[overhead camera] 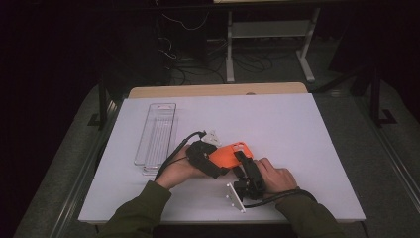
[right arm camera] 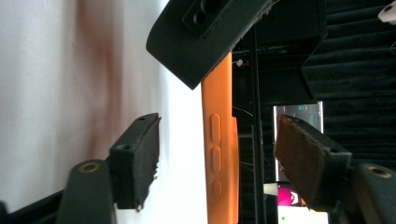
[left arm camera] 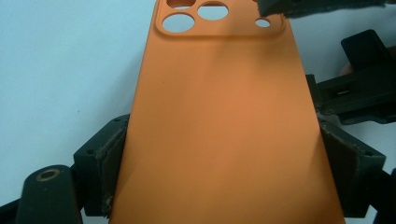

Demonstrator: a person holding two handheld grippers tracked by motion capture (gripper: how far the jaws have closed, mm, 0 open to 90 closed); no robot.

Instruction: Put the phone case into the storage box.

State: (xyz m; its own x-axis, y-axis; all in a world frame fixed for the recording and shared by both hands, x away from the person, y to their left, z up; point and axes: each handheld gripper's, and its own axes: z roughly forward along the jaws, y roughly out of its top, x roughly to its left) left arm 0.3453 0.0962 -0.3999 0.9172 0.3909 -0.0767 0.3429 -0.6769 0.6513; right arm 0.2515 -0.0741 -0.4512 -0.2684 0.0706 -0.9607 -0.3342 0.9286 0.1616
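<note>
An orange phone case [overhead camera: 229,153] with camera cut-outs is held just above the white table. My left gripper [overhead camera: 210,161] is shut on it. In the left gripper view both pads [left arm camera: 112,158] press the long sides of the case [left arm camera: 224,116]. My right gripper [overhead camera: 246,167] comes in from the near right. In the right gripper view the buttoned edge of the case [right arm camera: 218,140] stands between the pads [right arm camera: 147,154] of my right gripper [right arm camera: 219,154], with a gap on each side. The left gripper's body [right arm camera: 205,28] hangs above.
A clear plastic tray [overhead camera: 157,134] lies lengthwise at the left of the white table [overhead camera: 297,129]. Beyond the table's wooden far edge are a desk frame [overhead camera: 230,49] and loose cables on a dark floor.
</note>
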